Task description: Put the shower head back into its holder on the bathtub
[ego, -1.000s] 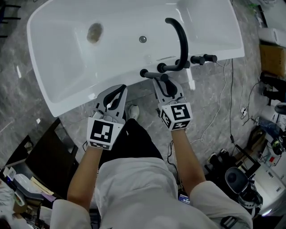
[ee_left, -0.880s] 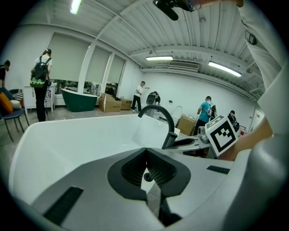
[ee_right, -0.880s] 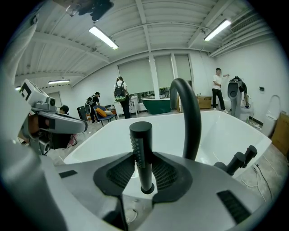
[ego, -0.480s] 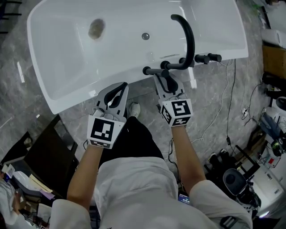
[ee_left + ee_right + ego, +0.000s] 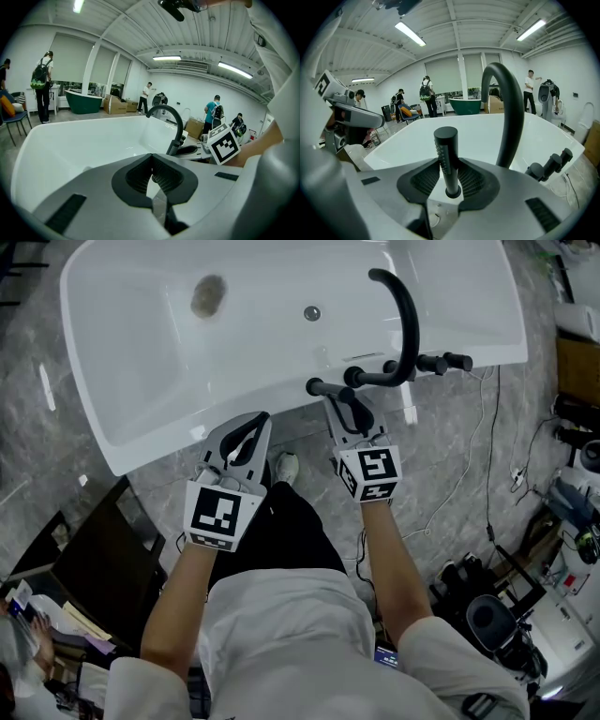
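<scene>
Our right gripper clamps the shower head upright to seat it at the bathtub rim; our left gripper waits closed, empty.

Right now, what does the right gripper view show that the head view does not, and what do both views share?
Only the right gripper view: the nozzle rows on the shower head, plus people and a green tub far behind. Only the head view: the drain and floor cables. Both: the white bathtub, the black spout, and the right hand-held gripper closed on the shower head.
</scene>
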The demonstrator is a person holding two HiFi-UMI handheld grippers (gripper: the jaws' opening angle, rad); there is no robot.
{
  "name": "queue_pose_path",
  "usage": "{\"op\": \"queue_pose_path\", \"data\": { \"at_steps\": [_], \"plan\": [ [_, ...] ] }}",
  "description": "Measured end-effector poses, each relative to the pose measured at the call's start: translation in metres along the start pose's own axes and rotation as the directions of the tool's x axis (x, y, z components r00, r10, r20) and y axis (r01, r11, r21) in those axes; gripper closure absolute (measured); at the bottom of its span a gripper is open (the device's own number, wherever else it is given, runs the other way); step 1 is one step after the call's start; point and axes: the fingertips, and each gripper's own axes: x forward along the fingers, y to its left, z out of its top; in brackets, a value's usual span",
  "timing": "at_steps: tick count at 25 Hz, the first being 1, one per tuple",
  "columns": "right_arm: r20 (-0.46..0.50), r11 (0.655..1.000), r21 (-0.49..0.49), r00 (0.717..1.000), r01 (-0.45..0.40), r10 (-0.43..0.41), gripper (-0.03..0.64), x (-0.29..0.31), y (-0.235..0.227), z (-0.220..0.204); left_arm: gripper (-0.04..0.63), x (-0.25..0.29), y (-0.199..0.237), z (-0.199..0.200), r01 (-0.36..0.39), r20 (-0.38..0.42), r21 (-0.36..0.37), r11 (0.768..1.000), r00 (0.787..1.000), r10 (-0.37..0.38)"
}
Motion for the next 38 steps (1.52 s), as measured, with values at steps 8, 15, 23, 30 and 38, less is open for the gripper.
{"op": "queue_pose_path", "data": {
  "at_steps": [8, 15, 23, 30, 38],
  "plan": [
    [-0.018, 1.000, -0.029, 1.000, -0.013, 0.012, 0.482, 0.003, 0.007, -0.009, 0.583, -0.006, -0.007, -0.005, -0.005, -0.015, -0.003, 1.000, 1.000, 0.005],
    [-0.010, 0.999, -0.037, 0.999, -0.032, 0.032, 0.434, -0.008, 0.016, -0.006, 0.583, -0.019, -0.023, -0.001, -0.002, -0.008, 0.031, 1.000, 1.000, 0.002],
    [0.053, 0.998, -0.015, 0.997, -0.055, 0.056, 0.460, -0.069, 0.021, 0.023, 0.583, -0.039, -0.060, 0.027, 0.001, 0.023, 0.048, 0.999, 1.000, -0.002],
    [0.129, 0.993, -0.013, 0.985, -0.114, 0.114, 0.592, -0.132, 0.038, 0.056, 0.583, -0.068, -0.097, 0.067, 0.012, 0.112, 0.057, 0.998, 0.994, -0.018],
    [0.240, 0.990, 0.014, 0.961, -0.142, 0.134, 0.598, -0.217, 0.055, 0.093, 0.583, -0.116, -0.138, 0.098, -0.014, 0.185, 0.104, 0.994, 0.983, -0.006]
  ]
}}
